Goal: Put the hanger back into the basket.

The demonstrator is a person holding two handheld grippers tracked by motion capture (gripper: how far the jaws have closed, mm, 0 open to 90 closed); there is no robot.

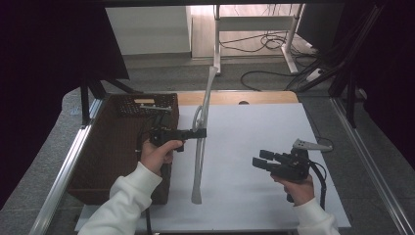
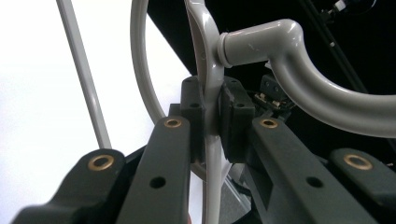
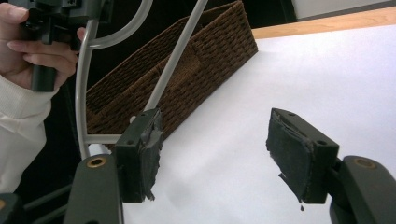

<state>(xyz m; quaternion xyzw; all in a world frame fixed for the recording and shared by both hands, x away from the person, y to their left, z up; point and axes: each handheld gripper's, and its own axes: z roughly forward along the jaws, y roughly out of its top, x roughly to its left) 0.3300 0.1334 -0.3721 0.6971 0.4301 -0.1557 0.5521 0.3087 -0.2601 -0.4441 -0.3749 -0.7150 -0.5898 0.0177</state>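
Looking down from the high view, the left gripper (image 1: 195, 132) is pinching a long pale grey plastic hanger-like frame (image 1: 200, 161) partway along its thin shaft, holding it nearly upright over the white table sheet (image 1: 254, 142). The frame's lower tip hangs well below the jaws, close above the sheet, and its upper end rises far above them. Just to the left of this gripper stands a dark brown woven wicker basket (image 1: 105, 152). The right gripper (image 1: 262, 163) hovers well to the right of the frame, its jaws empty and pointing toward it.

Along the left gripper view, both pads are pressed onto a flat grey bar of the frame, with a curved loop (image 2: 140, 70) rising above them and a thick rounded elbow (image 2: 261, 44) branching off to the right, just above the right jaw. A second thin rod runs up the left side, apart from the jaws.

From the right gripper view, the jaws stand spread with nothing between them. The frame's thin rods (image 3: 81, 84) rise beyond the left jaw, with the basket behind them and the other hand (image 3: 32, 49) at the upper left.

Judging by its slender moulded sections, the frame is light, stiff and smooth, so it may swivel in a single pinch. A second hold on the lower shaft, below the left gripper, looks steadiest; the thick elbow seems too round to clamp well.
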